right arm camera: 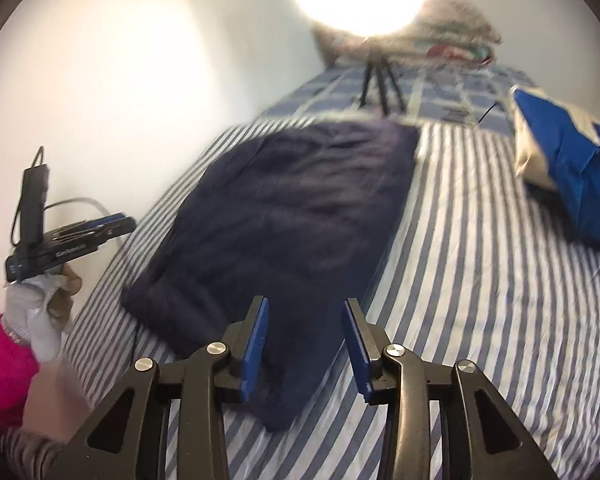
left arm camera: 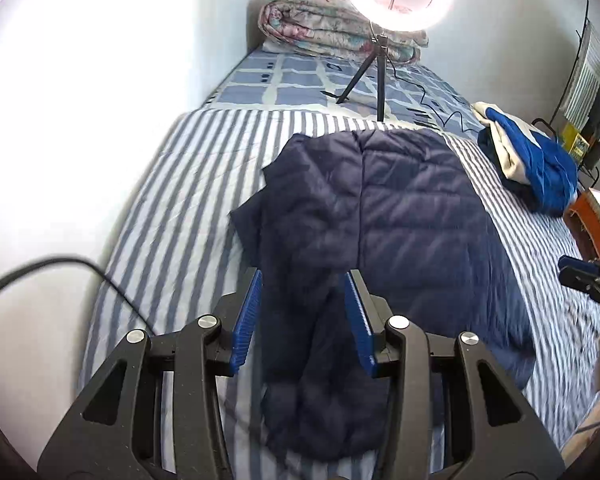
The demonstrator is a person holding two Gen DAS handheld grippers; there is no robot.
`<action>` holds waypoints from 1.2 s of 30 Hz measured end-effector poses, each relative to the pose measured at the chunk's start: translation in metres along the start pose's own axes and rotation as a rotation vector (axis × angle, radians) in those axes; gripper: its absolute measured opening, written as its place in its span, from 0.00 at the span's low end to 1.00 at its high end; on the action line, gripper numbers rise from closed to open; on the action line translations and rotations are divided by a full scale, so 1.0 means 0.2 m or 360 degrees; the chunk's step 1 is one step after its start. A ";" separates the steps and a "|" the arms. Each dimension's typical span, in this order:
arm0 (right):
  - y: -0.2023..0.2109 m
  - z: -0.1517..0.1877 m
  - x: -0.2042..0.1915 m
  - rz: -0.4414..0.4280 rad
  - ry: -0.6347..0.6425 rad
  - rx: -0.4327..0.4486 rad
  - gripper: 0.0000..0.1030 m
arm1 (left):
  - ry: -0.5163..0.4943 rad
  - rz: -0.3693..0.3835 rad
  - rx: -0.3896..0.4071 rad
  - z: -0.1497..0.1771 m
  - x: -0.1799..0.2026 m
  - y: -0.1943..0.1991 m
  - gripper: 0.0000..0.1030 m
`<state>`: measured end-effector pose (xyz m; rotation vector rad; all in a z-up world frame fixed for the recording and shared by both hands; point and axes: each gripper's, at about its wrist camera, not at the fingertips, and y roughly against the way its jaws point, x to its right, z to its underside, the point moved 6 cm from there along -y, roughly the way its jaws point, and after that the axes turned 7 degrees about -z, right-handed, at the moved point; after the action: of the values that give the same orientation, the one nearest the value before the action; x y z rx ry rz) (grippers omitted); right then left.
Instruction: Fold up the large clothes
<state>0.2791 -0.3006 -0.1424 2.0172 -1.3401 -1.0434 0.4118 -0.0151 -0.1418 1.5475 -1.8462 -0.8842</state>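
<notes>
A dark navy quilted jacket (left arm camera: 400, 216) lies flat on the striped bed sheet (left arm camera: 188, 184); one sleeve (left arm camera: 316, 380) runs down toward the camera. My left gripper (left arm camera: 303, 284) is open, its blue pads either side of that sleeve, above it. In the right wrist view the jacket (right arm camera: 284, 216) lies ahead and its near corner (right arm camera: 288, 400) reaches between my open, empty right gripper (right arm camera: 305, 312). The left gripper (right arm camera: 112, 226) shows at the left edge there, held by a gloved hand. The right gripper (left arm camera: 580, 274) shows at the right edge of the left wrist view.
A ring light on a tripod (left arm camera: 376, 76) stands on the bed beyond the jacket. A folded floral quilt (left arm camera: 332, 32) lies at the headboard end. A blue and cream garment (left arm camera: 532, 164) is bundled at the right. White wall (left arm camera: 80, 120) bounds the left side.
</notes>
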 end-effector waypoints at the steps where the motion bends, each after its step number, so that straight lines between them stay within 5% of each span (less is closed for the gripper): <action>1: -0.04 -0.04 0.03 0.0031 -0.0021 0.0034 0.38 | -0.0012 -0.0018 0.0009 -0.03 0.01 -0.05 0.42; 8: -0.35 -0.16 0.17 0.0134 -0.0047 -0.0017 0.38 | -0.0025 -0.0171 -0.0110 -0.11 -0.01 -0.46 0.42; 14: -0.56 -0.12 0.17 0.0127 -0.0041 -0.0128 0.39 | 0.0013 -0.0130 -0.0196 -0.06 -0.06 -0.65 0.46; 18: -0.54 -0.14 0.17 0.0117 0.0000 -0.0193 0.45 | 0.0119 -0.0005 -0.0218 -0.09 -0.16 -0.61 0.52; 19: -0.51 -0.15 0.18 0.0100 -0.0007 -0.0184 0.61 | 0.0183 0.0070 -0.0231 -0.11 -0.20 -0.60 0.58; 20: -0.46 -0.17 0.19 0.0084 -0.0015 -0.0147 0.80 | 0.0278 0.0177 -0.0258 -0.12 -0.24 -0.59 0.75; 22: -0.40 -0.19 0.21 0.0057 -0.0016 -0.0056 0.94 | 0.0506 0.0381 -0.0306 -0.13 -0.33 -0.58 0.86; 26: -0.33 -0.17 0.31 -0.0074 -0.0131 0.0005 1.00 | 0.0788 0.0653 -0.0444 -0.12 -0.44 -0.64 0.87; 36: -0.42 0.00 0.51 -0.0331 -0.0503 -0.0091 1.00 | 0.0899 0.0843 -0.0522 -0.06 -0.47 -0.77 0.87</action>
<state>0.3467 -0.3613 -0.2370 2.0430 -1.2495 -1.5303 0.5301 0.0582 -0.2563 0.9086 -1.4870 -0.4127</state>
